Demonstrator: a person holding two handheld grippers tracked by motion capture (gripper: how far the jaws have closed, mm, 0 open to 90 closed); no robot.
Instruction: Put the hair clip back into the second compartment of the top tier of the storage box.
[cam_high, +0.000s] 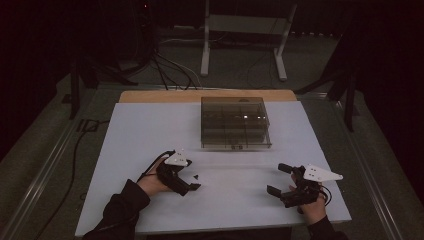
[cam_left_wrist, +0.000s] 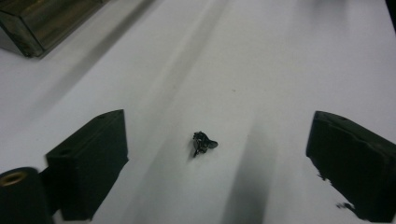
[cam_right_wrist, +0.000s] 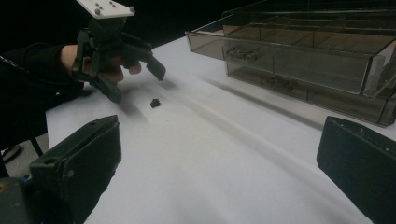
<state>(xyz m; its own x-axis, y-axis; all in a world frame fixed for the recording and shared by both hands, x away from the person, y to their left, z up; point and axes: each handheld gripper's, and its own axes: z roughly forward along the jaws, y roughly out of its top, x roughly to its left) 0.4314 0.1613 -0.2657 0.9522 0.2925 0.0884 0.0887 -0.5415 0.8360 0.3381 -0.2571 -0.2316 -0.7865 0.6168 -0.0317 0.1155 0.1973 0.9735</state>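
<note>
Small black part (cam_left_wrist: 203, 143) — unlabelled, between tool jaws

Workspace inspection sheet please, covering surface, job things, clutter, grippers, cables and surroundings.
Surface: white table top, bare wood strip at its far edge.
Job's things: small black lumpy object lying on the white top, between the open jaws of the left gripper, untouched; smoky clear plastic compartment box, lid shut.
Clutter: nothing seen.
Grippers: left open; right gripper open, empty.
Cables: black cable along the table's left side.
Surroundings: dark room, white metal stand behind.
</note>
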